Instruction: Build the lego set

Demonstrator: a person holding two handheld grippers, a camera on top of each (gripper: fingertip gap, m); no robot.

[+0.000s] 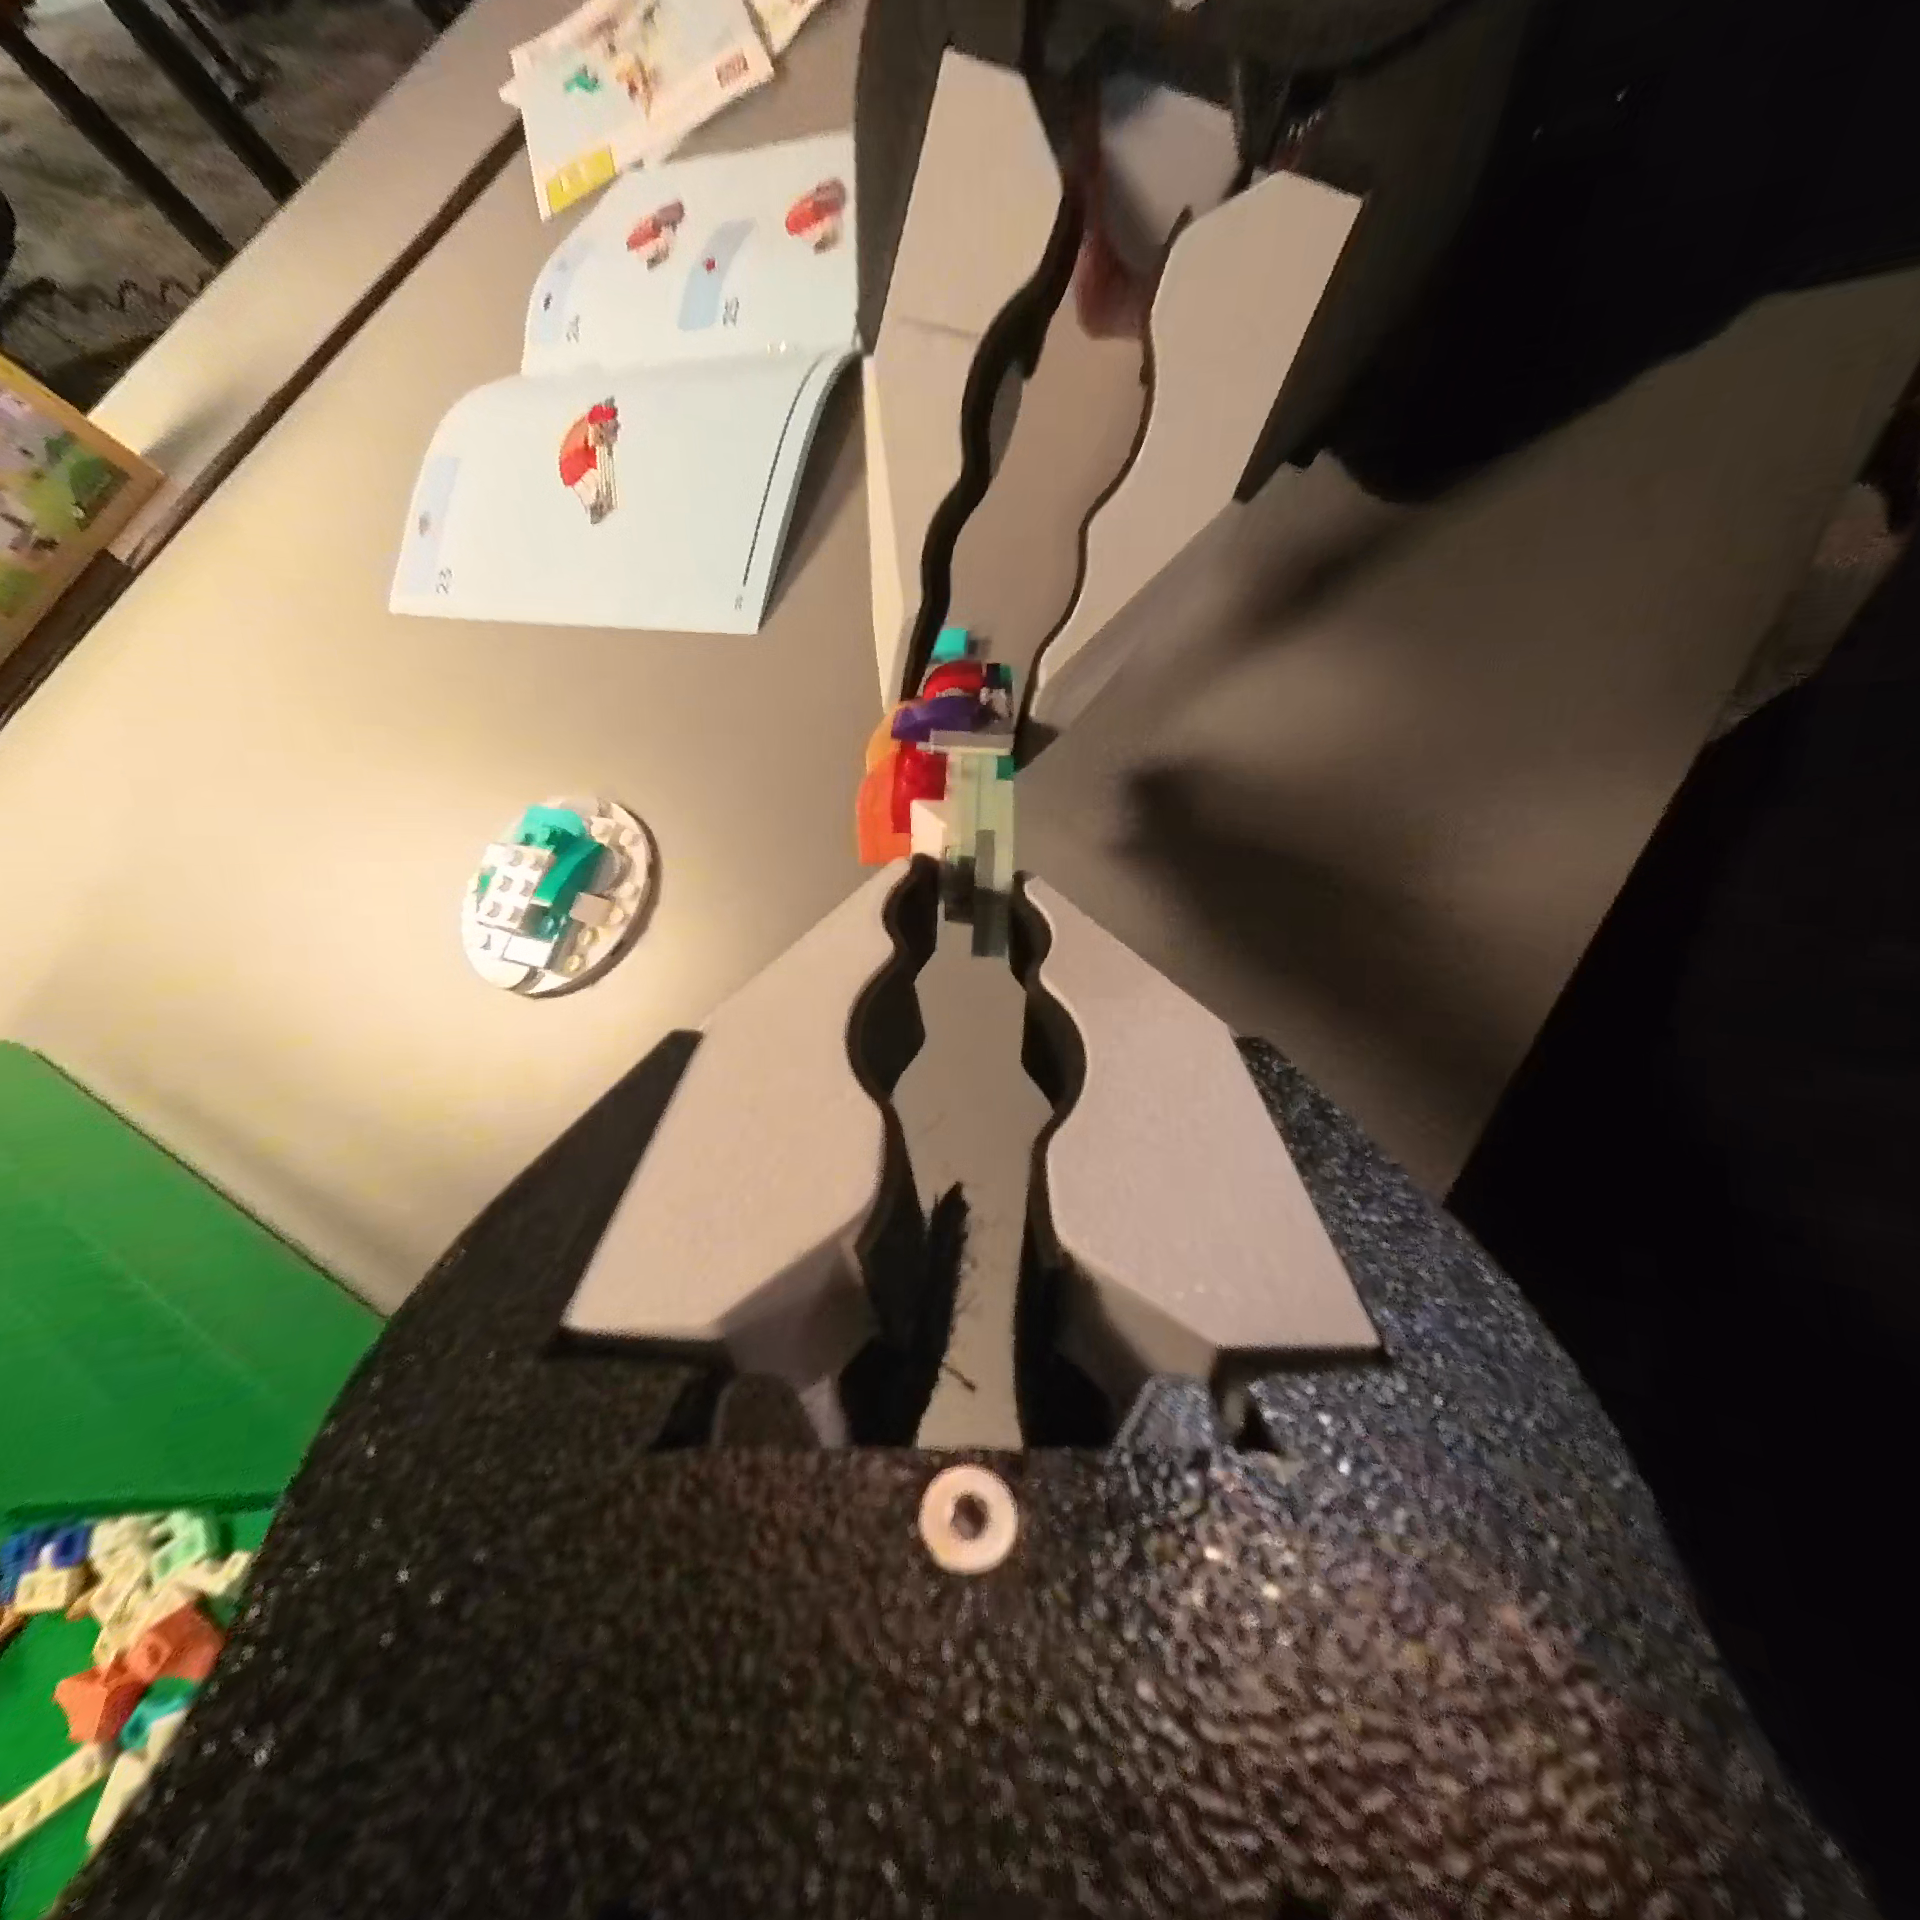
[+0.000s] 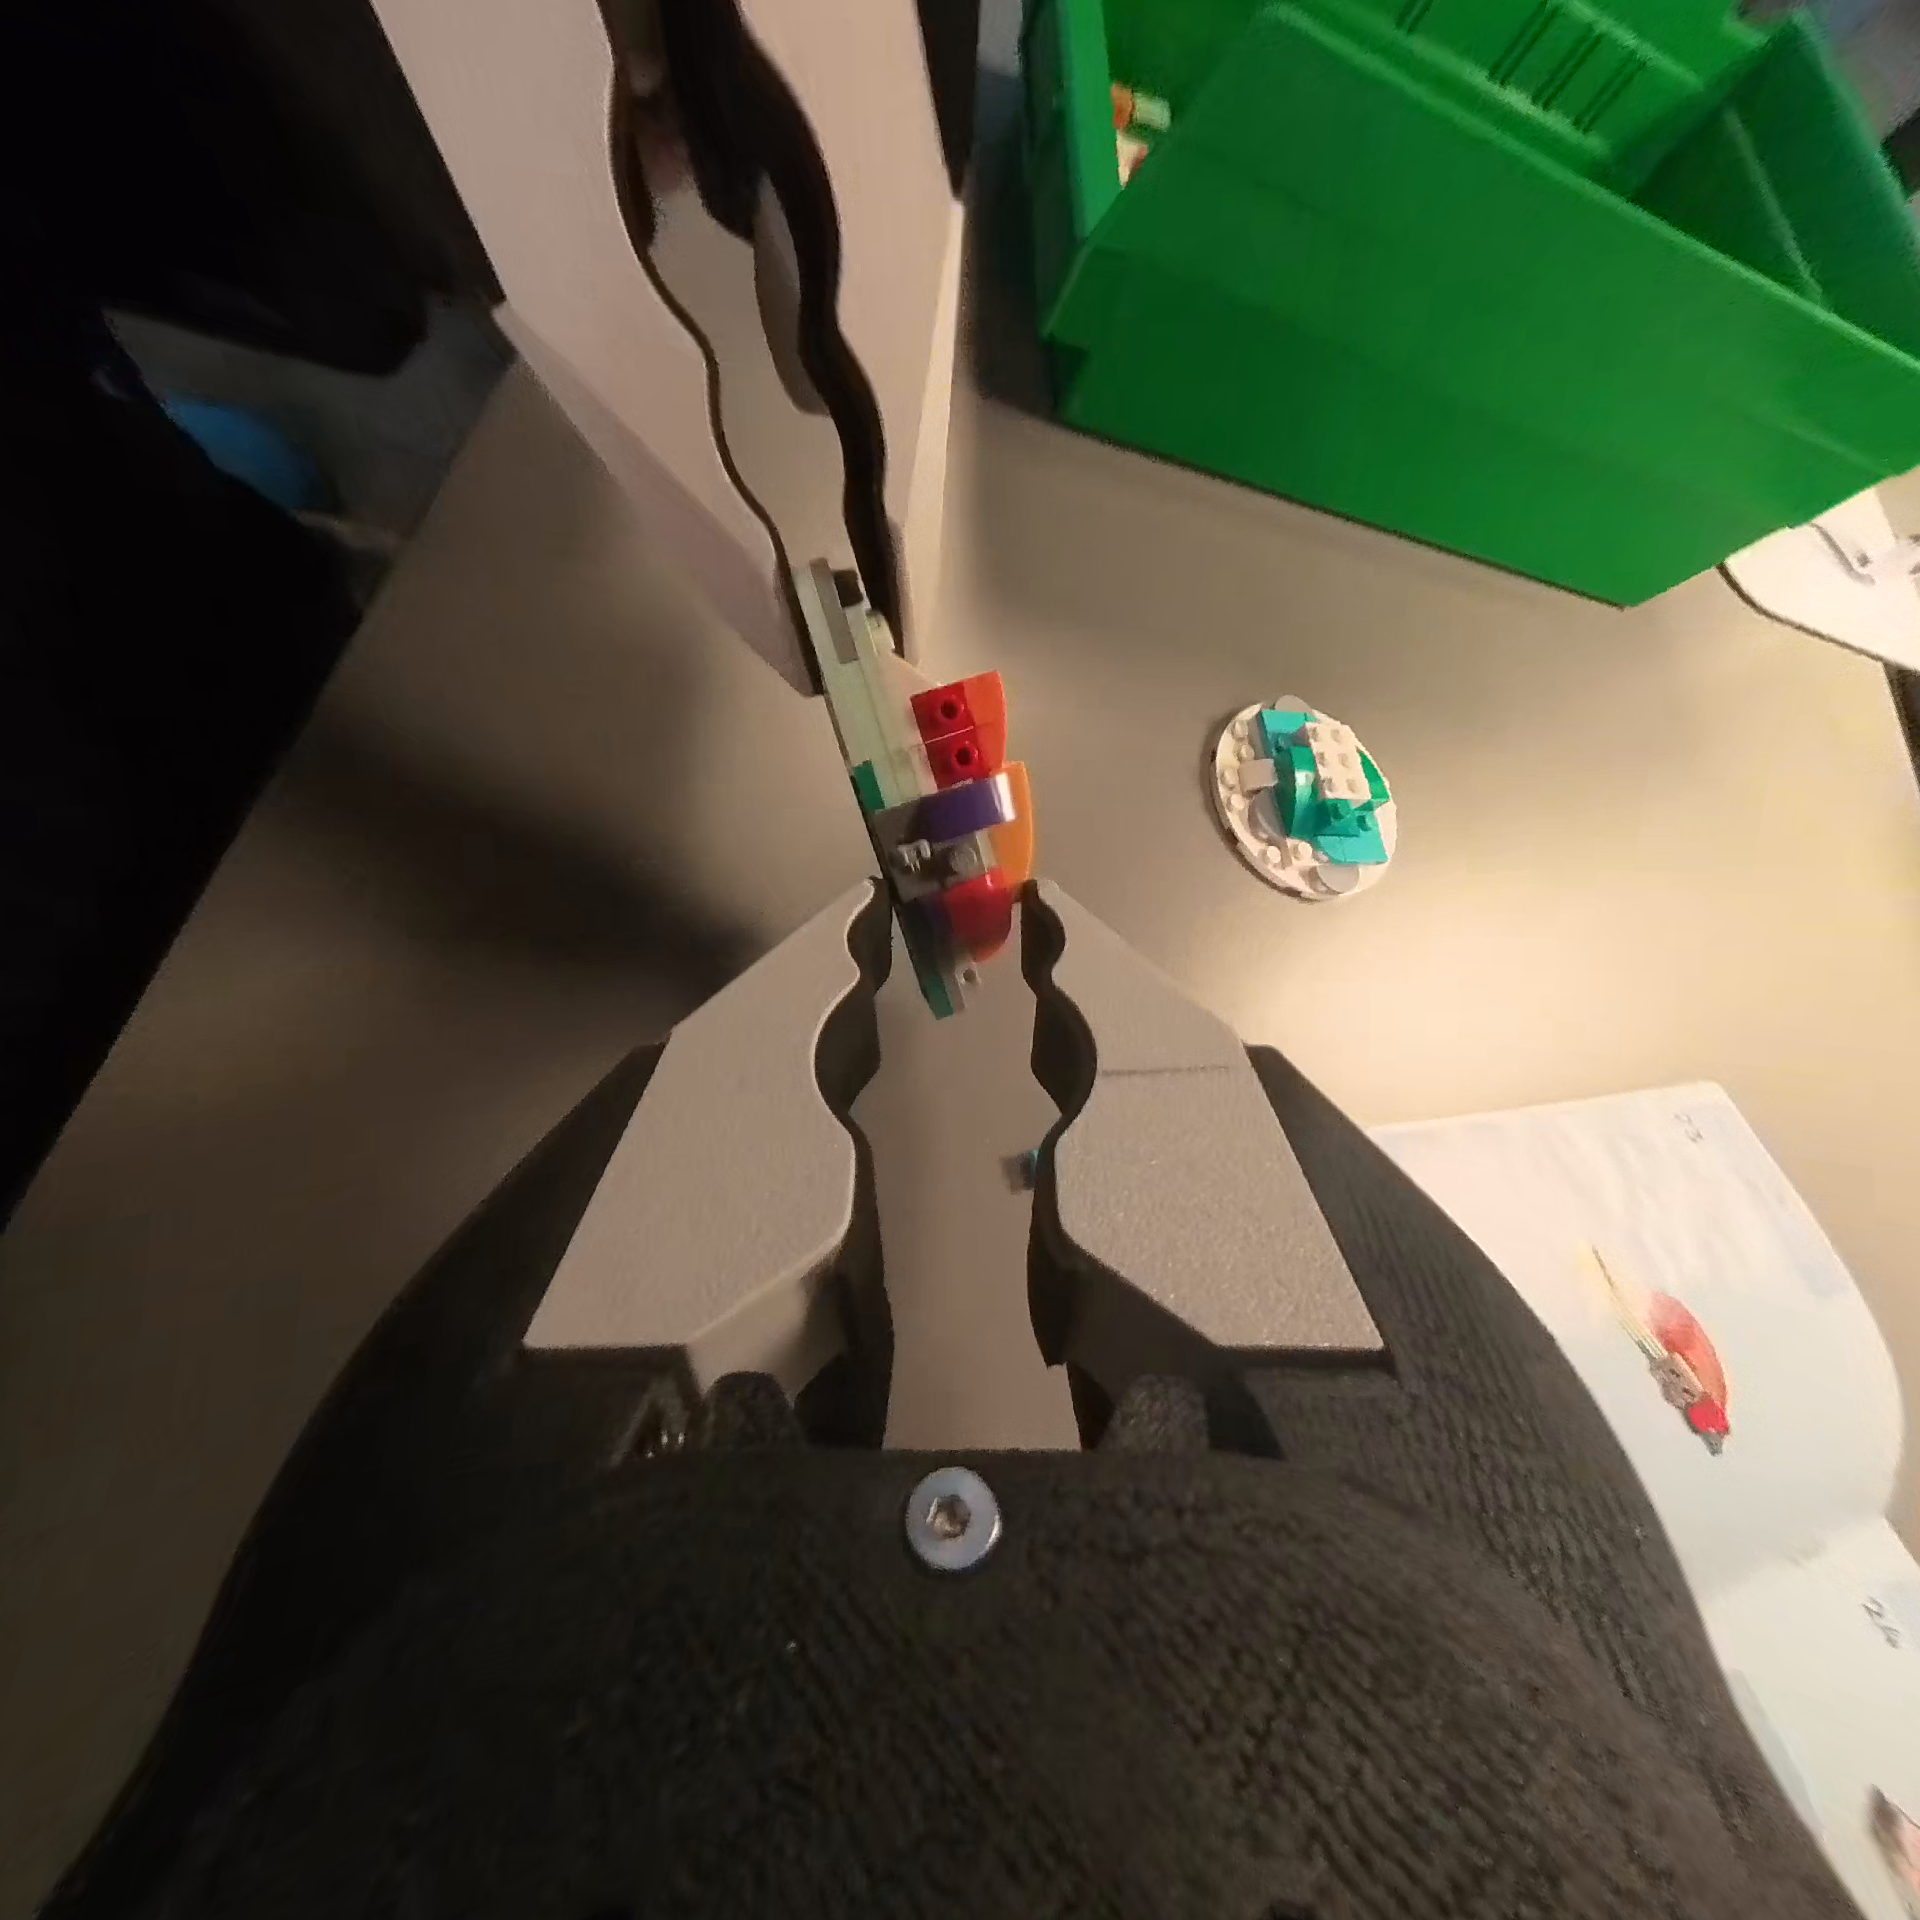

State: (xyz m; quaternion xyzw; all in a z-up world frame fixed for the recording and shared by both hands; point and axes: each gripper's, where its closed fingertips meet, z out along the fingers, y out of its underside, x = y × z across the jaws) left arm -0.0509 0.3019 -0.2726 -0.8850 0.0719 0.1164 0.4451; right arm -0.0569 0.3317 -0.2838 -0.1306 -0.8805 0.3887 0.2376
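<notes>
A small lego assembly (image 1: 940,795) of pale green plates with red, orange and purple curved pieces is held in the air between both grippers. My left gripper (image 1: 964,883) is shut on its pale green plate end. My right gripper (image 2: 956,894) is shut on its red and teal end (image 2: 951,769). The right gripper also shows in the left wrist view (image 1: 977,675), coming in from above. The left gripper also shows in the right wrist view (image 2: 852,649). A round white plate with a teal and white build (image 1: 556,894) lies on the grey table (image 1: 260,779); it also shows in the right wrist view (image 2: 1304,795).
An open instruction booklet (image 1: 623,488) lies on the table beyond the round plate and shows in the right wrist view (image 2: 1610,1351) too. A green bin (image 2: 1455,312) holds several loose bricks (image 1: 104,1662). More leaflets (image 1: 644,94) lie farther back. The table edge (image 1: 1558,987) runs close by. The grippers' ends are close to 4 cm from one another.
</notes>
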